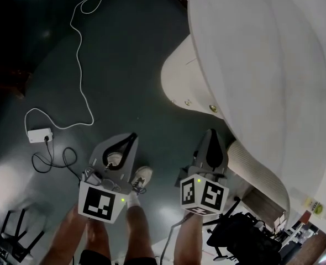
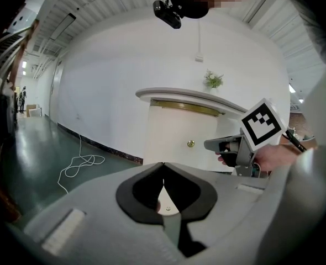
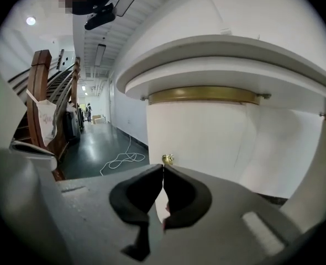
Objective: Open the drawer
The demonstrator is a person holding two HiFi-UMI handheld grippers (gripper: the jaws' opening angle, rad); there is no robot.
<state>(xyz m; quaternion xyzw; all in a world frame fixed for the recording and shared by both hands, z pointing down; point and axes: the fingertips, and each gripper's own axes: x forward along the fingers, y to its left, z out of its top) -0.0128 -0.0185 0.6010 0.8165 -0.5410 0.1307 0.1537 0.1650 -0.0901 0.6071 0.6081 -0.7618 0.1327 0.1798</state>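
Zero contact: holds left gripper [image 2: 163, 164] and right gripper [image 3: 163, 167] pinched closed and empty, near curved white drawer front [image 3: 207, 137] ahead; calls for pinching small brass knob [image 3: 167, 159], probably rigid, slippery, light pull.

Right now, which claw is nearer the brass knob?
Right. Right claw is lined up just short of the brass knob; left claw sits farther off, to its left.

The left tongs [image 1: 131, 138] are held low in front of the person, with the two jaws closed tip to tip and nothing between them. The right tongs [image 1: 211, 132] are just beside them, also closed and empty. Both point forward and a little downward.
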